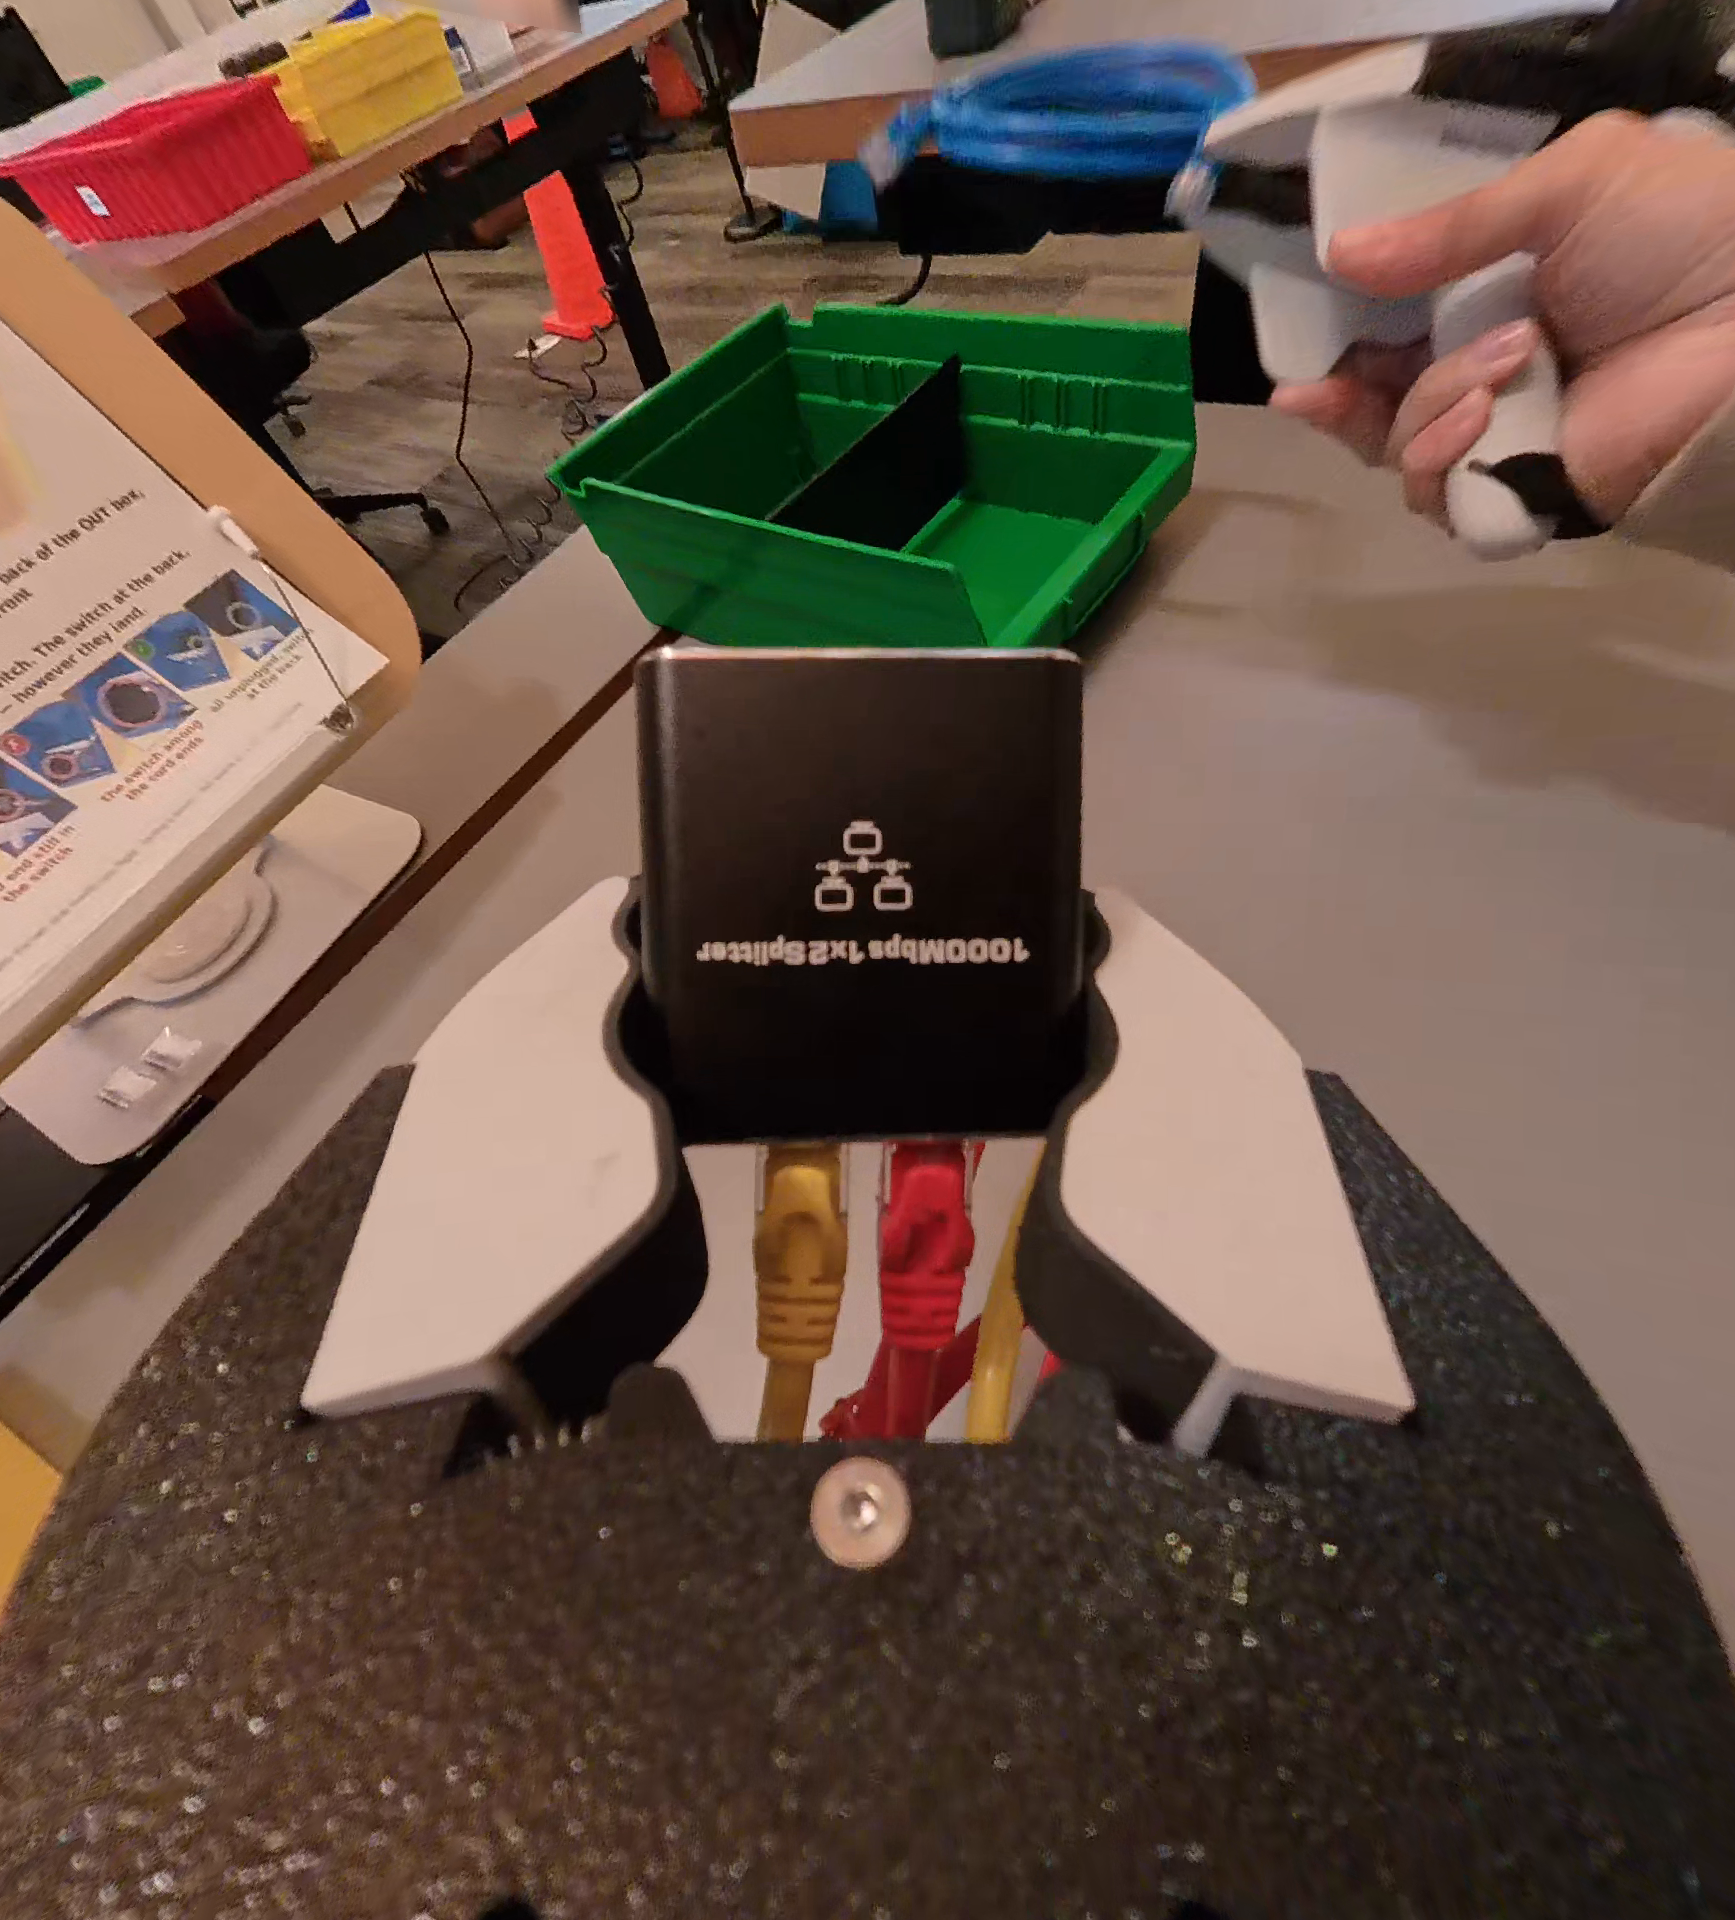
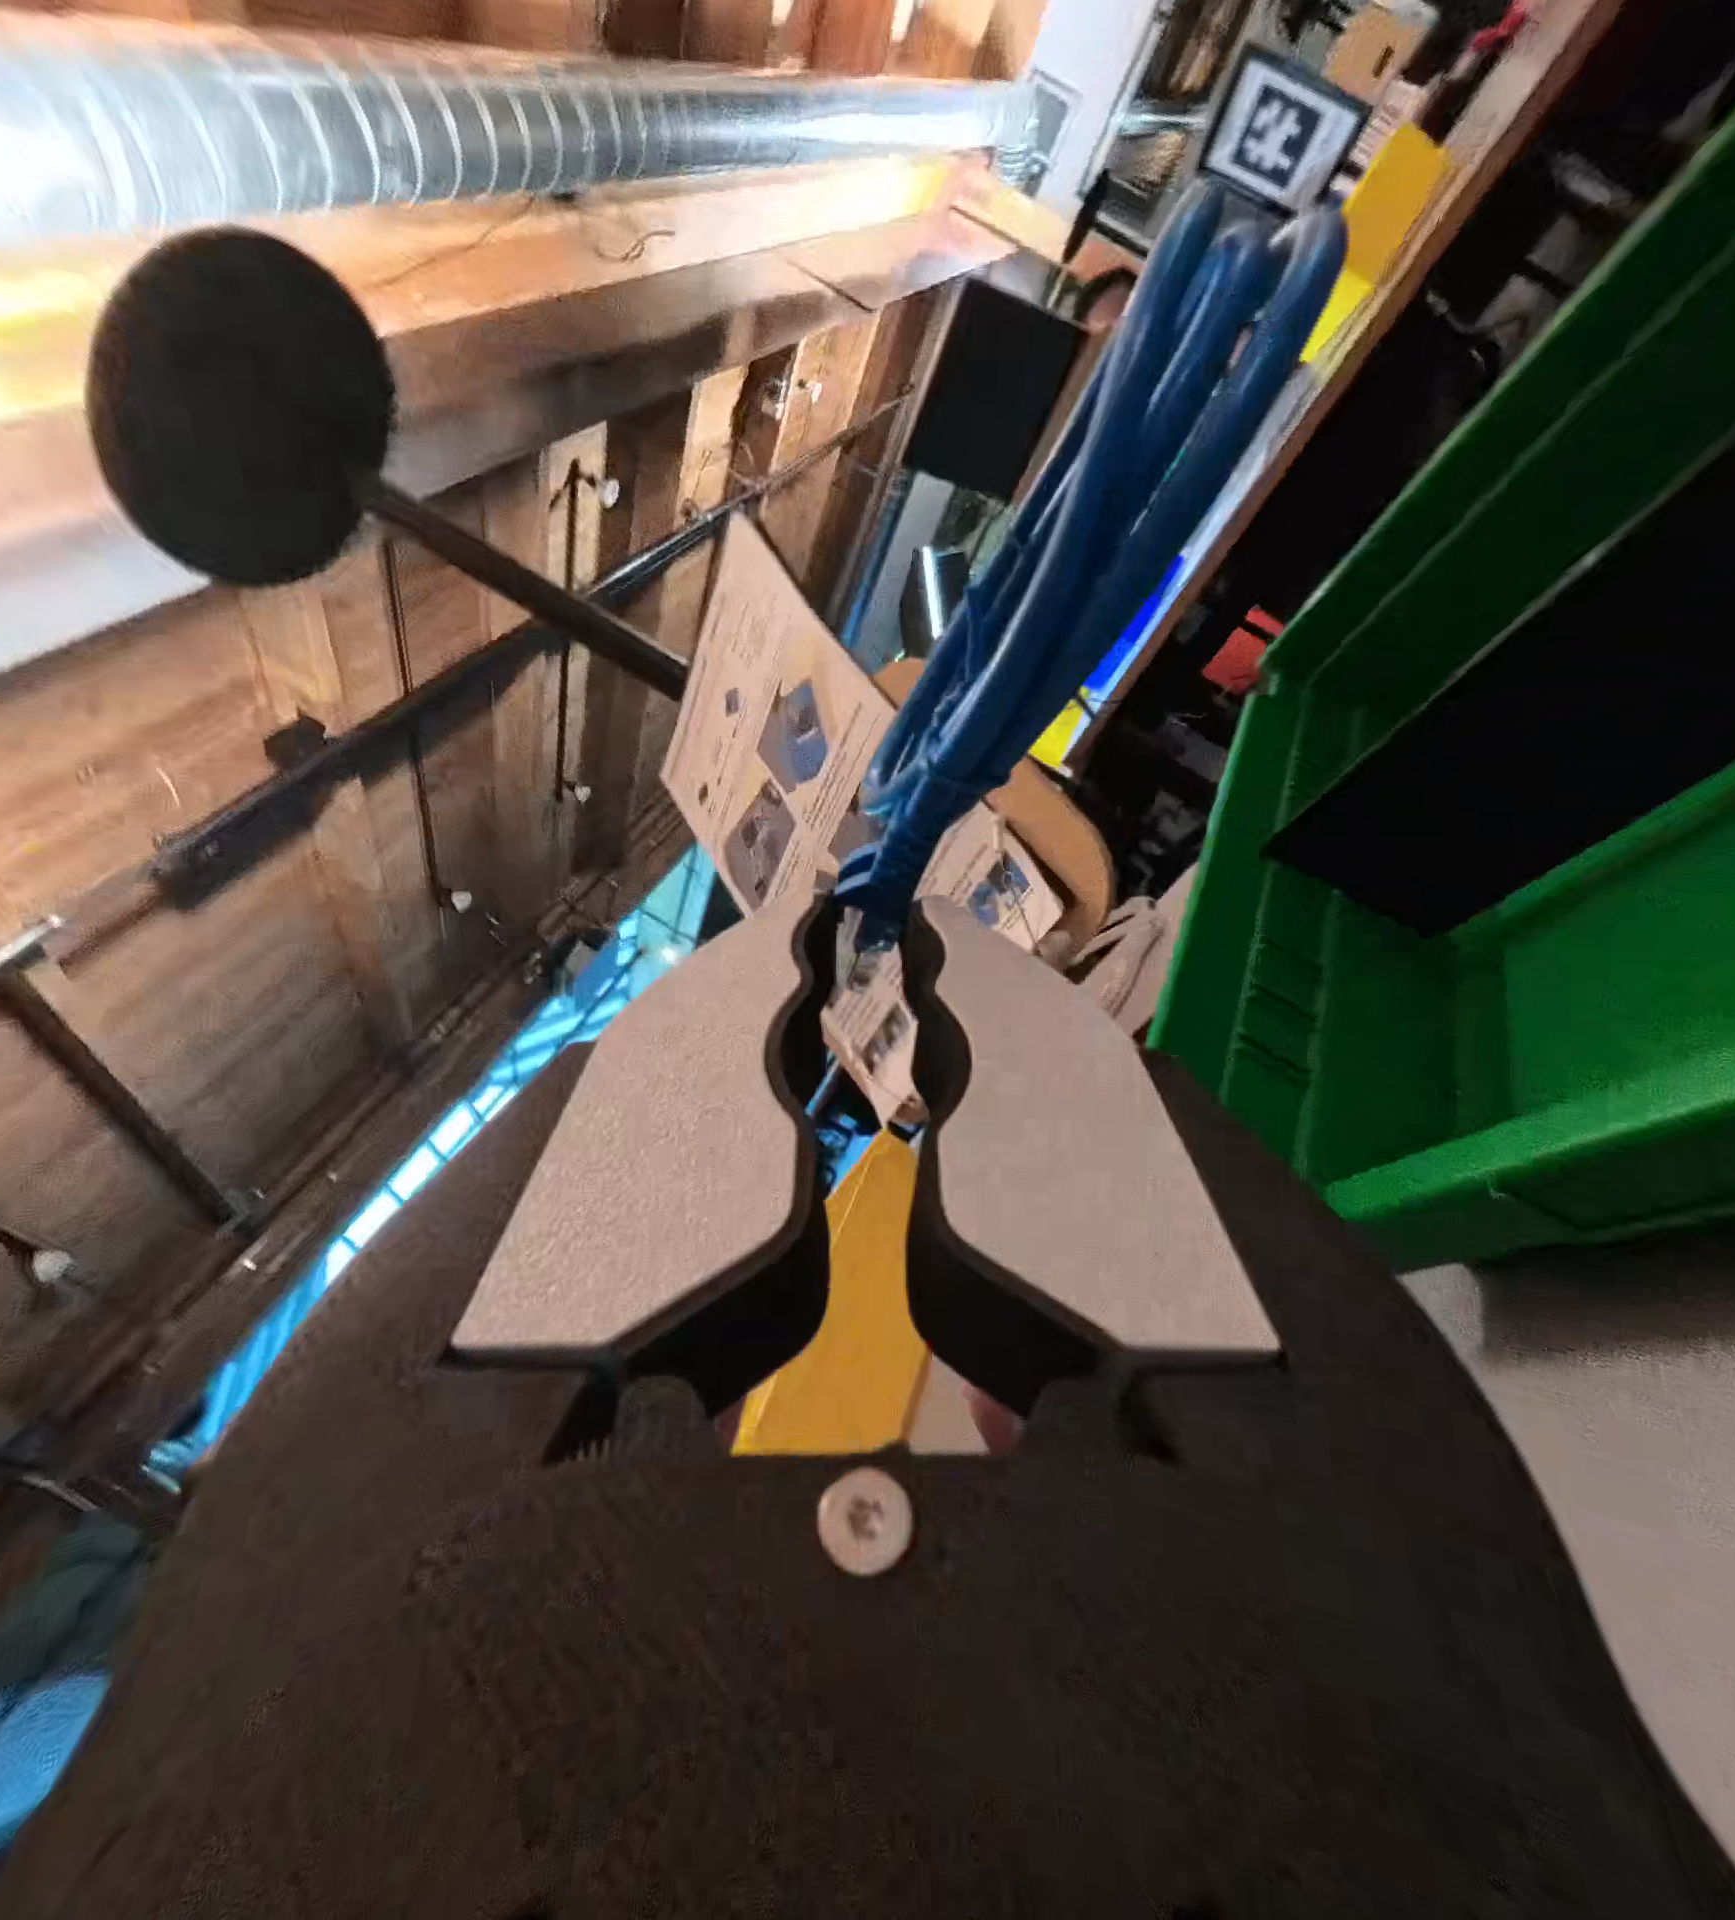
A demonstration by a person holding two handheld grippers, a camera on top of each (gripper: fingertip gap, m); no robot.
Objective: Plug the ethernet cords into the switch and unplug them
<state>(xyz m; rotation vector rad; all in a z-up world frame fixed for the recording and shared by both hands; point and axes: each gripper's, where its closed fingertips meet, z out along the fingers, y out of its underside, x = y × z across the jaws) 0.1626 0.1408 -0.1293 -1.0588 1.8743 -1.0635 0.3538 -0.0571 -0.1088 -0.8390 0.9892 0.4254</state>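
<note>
The switch (image 1: 858, 883) looks like smooth, satin black metal; the green bin (image 1: 884, 499) is glossy moulded plastic.

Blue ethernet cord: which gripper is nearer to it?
Right. The right gripper has its jaws closed on the blue ethernet cord near its plug; the left gripper grips the black switch, well apart from it.

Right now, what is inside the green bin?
The green bin holds a black divider between two compartments. The right one looks empty; the left floor is partly covered by the divider and the front wall.
</note>
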